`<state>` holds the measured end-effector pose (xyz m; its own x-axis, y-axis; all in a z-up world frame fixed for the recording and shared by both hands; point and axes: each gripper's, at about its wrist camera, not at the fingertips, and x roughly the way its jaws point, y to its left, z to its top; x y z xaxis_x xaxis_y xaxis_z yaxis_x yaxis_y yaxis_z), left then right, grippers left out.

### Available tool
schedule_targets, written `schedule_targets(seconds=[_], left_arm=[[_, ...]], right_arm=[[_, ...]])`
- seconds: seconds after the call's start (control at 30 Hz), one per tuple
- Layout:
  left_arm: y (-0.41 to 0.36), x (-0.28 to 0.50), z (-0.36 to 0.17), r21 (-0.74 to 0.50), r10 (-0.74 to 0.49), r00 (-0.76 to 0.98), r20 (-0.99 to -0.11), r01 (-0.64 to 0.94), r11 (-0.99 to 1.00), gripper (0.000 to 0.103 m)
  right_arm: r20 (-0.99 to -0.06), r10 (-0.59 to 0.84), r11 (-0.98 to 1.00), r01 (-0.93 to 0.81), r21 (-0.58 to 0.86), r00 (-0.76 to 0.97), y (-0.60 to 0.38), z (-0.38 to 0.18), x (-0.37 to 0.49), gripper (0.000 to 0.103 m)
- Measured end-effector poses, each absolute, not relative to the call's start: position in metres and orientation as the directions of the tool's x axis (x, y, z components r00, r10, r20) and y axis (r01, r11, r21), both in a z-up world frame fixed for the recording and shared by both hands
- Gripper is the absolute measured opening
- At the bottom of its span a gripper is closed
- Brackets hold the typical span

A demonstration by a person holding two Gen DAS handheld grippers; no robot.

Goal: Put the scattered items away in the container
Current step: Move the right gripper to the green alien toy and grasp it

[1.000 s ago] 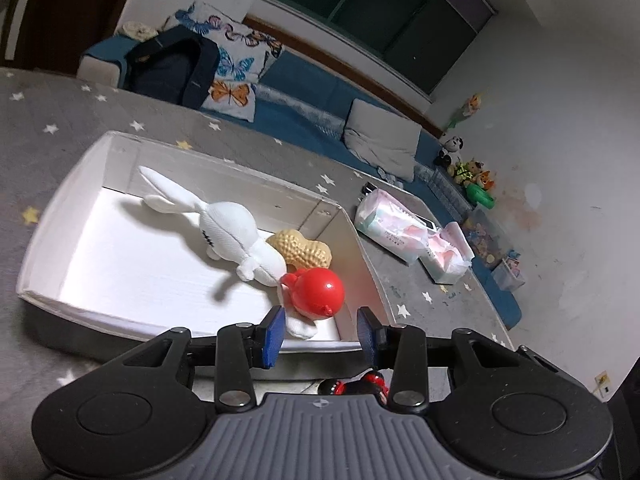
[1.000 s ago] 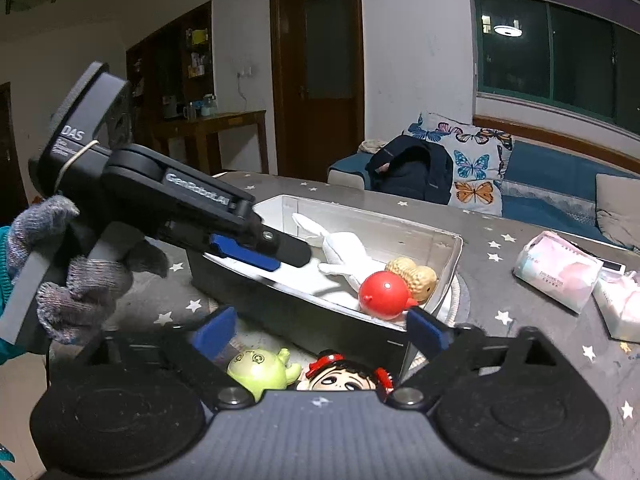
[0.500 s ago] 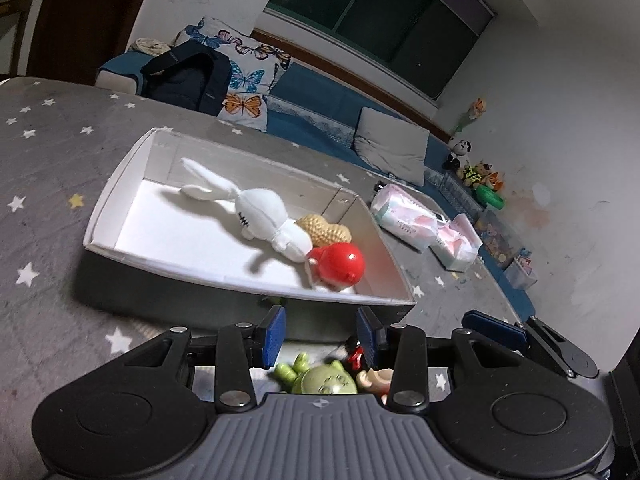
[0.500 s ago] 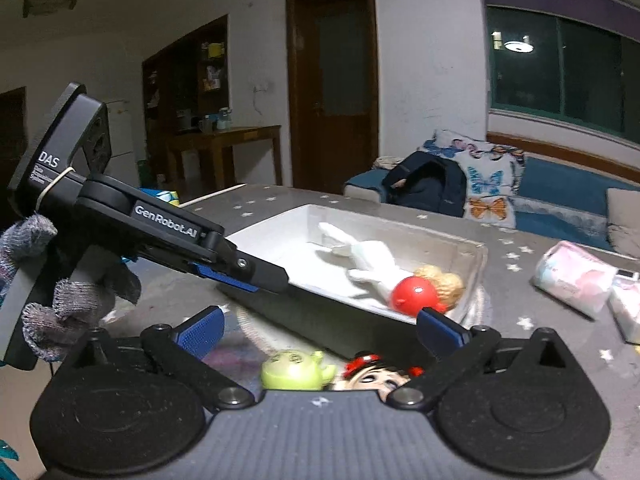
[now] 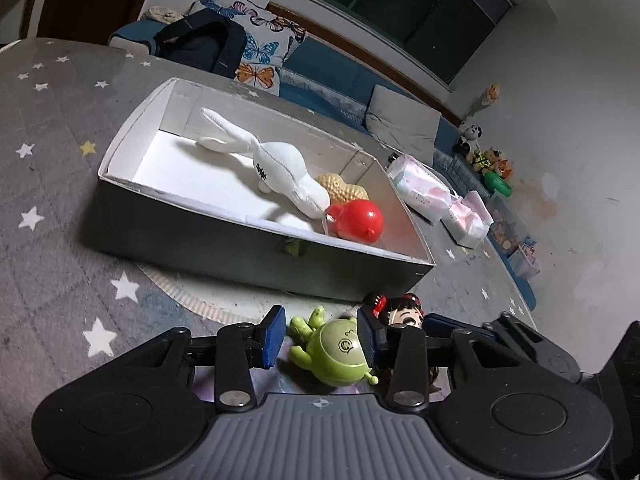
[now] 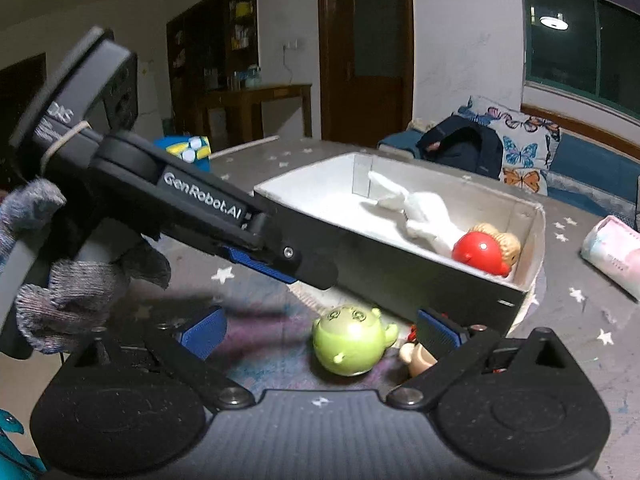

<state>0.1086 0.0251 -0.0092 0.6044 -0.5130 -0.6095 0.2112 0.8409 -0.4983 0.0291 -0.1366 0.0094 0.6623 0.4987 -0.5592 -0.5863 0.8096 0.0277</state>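
Note:
A grey box with a white inside (image 5: pixel 132 216) (image 6: pixel 400 276) stands on the star-patterned cloth. In it lie a white plush rabbit (image 5: pixel 280 168) (image 6: pixel 424 212), a tan peanut toy (image 5: pixel 344 190) (image 6: pixel 504 240) and a red ball toy (image 5: pixel 356 220) (image 6: pixel 478 254). In front of the box lie a green alien toy (image 5: pixel 340 350) (image 6: pixel 350 342) and a doll with red bows (image 5: pixel 404 314) (image 6: pixel 418 354). My left gripper (image 5: pixel 322 338) is open, its pads on either side of the green toy. My right gripper (image 6: pixel 320 332) is open wide around the green toy, with the doll at its right pad.
Two pink tissue packs (image 5: pixel 424 192) (image 6: pixel 612 252) lie on the cloth to the right of the box. A sofa with butterfly cushions and a dark backpack (image 5: pixel 200 46) stands behind. A round pale mat (image 5: pixel 224 296) lies under the box front. The left gripper's body (image 6: pixel 192 208) crosses the right wrist view.
My left gripper pulled back from above the box and came down in front of it around the green toy. My right gripper moved closer to the two toys.

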Motion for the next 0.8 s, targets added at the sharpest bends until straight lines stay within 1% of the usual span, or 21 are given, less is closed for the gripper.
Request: schedule_targets(seconds=[0.03,0.23,0.27,0.43,0.53,0.6,0.67,0.8], left_arm=[[0.025,0.108,-0.010,-0.501,-0.514,0.603,-0.609,0.210,0.840,0.042],[0.028,0.111,-0.011,-0.537,-0.538,0.589,-0.603,0.199,0.820,0.042],[0.028,0.111,-0.011,-0.539,-0.539,0.587,-0.604,0.197,0.819,0.042],[0.028,0.116,-0.017,-0.565,-0.552,0.568,-0.610,0.176,0.806,0.042],[0.028,0.118,-0.021,-0.578,-0.559,0.556,-0.615,0.164,0.799,0.042],[0.028,0.119,-0.024,-0.585,-0.561,0.548,-0.620,0.153,0.796,0.042],[0.029,0.119,-0.027,-0.593,-0.566,0.541,-0.623,0.145,0.792,0.042],[0.030,0.117,-0.030,-0.597,-0.567,0.532,-0.629,0.137,0.790,0.042]], right_arm=[[-0.568,0.495,0.809,-0.587,0.026,0.658,-0.134,0.007,0.030,0.095],[-0.613,0.455,0.817,-0.576,0.000,0.646,-0.121,-0.007,0.039,0.089],[-0.619,0.449,0.821,-0.572,-0.001,0.645,-0.120,-0.009,0.041,0.085],[-0.628,0.424,0.832,-0.555,-0.014,0.652,-0.117,-0.013,0.044,0.081],[-0.633,0.416,0.833,-0.553,-0.023,0.653,-0.118,-0.014,0.045,0.073],[-0.639,0.420,0.833,-0.554,-0.011,0.645,-0.119,-0.015,0.046,0.064],[-0.643,0.424,0.833,-0.553,0.001,0.638,-0.120,-0.015,0.046,0.058],[-0.648,0.423,0.837,-0.547,0.012,0.633,-0.121,-0.017,0.045,0.054]])
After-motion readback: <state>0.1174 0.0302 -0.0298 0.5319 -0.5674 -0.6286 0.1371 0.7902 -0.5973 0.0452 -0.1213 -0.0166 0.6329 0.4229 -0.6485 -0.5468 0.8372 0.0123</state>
